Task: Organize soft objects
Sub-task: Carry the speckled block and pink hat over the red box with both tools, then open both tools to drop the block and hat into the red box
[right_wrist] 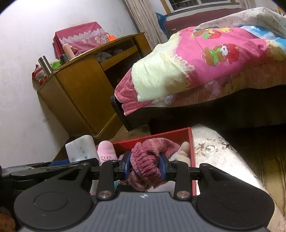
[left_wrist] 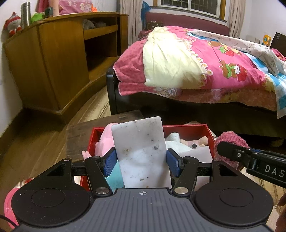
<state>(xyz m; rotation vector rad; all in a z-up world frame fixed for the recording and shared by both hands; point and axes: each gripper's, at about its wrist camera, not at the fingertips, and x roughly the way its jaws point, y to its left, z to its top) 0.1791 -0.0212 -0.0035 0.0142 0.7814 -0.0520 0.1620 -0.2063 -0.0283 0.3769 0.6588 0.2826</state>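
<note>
My left gripper (left_wrist: 141, 161) is shut on a white foam sponge block (left_wrist: 141, 148), dirty with specks, held upright above the red box (left_wrist: 207, 129). The sponge also shows in the right wrist view (right_wrist: 81, 149). My right gripper (right_wrist: 145, 168) is shut on a dark pink knitted cloth (right_wrist: 148, 160), over the red box (right_wrist: 191, 141). The cloth also shows in the left wrist view (left_wrist: 230, 141). In the box lie a pink plush toy (left_wrist: 104, 141), a white fluffy toy (left_wrist: 176, 142) and another white foam piece (left_wrist: 198, 153).
The box sits on a low dark wooden table (left_wrist: 80, 135). A bed with a pink quilt (left_wrist: 196, 62) stands behind. A wooden cabinet (left_wrist: 53, 58) with a steel flask (left_wrist: 25, 15) and toys is at left. A pale patterned cushion surface (right_wrist: 218, 157) is right of the box.
</note>
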